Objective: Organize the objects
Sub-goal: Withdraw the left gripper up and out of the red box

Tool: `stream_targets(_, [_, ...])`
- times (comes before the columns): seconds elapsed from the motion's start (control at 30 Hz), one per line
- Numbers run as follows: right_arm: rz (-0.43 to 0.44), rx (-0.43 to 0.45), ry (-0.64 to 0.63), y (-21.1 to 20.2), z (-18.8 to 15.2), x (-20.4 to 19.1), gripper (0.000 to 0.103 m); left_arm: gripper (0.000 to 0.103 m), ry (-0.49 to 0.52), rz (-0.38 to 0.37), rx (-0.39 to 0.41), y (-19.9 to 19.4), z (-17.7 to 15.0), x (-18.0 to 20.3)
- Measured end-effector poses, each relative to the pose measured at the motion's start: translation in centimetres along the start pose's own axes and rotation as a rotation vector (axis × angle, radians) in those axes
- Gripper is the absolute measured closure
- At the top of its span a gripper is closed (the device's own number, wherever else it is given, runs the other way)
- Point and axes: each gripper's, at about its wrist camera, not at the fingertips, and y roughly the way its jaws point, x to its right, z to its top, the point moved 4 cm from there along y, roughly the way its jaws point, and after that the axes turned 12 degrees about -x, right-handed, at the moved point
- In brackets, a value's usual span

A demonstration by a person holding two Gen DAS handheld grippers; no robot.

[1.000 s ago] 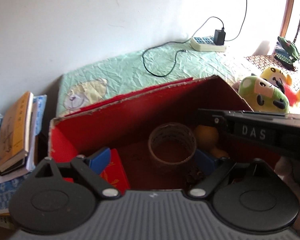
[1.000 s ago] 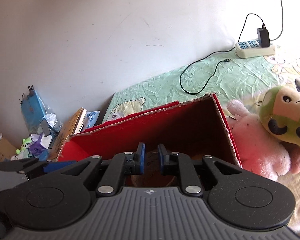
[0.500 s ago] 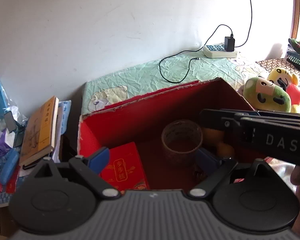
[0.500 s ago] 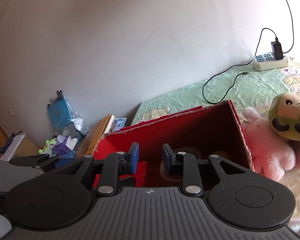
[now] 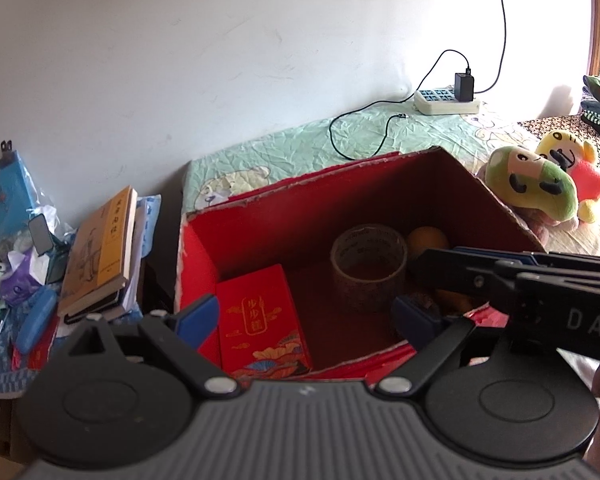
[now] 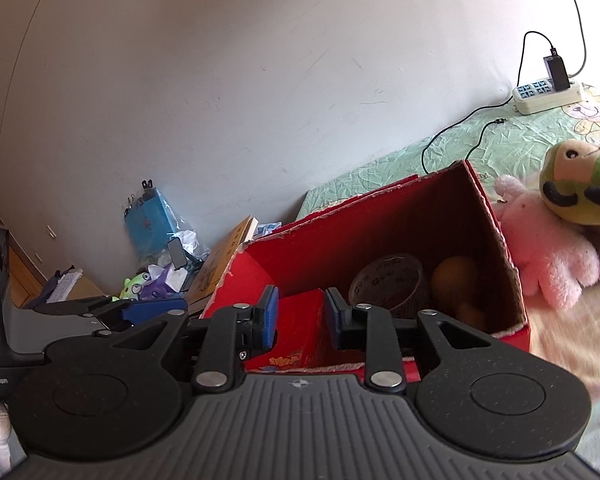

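On the green crinkled bedsheet point(image 5: 284, 152) a red cardboard box point(image 5: 260, 216) is sitting open. Inside it a red packet point(image 5: 262, 316) is lying at the left, with a tape roll point(image 5: 368, 264) and an orange fruit point(image 5: 426, 238) toward the right. Above the near rim, the left gripper point(image 5: 306, 322) is hovering wide apart and empty, while the right gripper point(image 6: 300, 316) is standing partly parted, gripping nothing.

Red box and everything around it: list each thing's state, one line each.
red box: open on top
tape roll: upright inside box
red packet: flat inside box
charger: plugged into power strip
left gripper: open, empty
right gripper: jaws have just opened, empty
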Motion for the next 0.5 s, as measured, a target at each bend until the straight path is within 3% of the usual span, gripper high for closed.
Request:
stream_targets(0.27, [0.047, 0.025, 0.014, -1.4, -1.4, -0.3, 0.074, 0.009, -0.014, -0.038, -0.026, -1.0, -1.9, 0.0])
stream_targets(0.5, [0.045, -0.008, 0.024, -1.5, -2.5, -0.2, 0.074, 0.009, -0.014, -0.048, -0.075, -0.3, -3.6, 0.6])
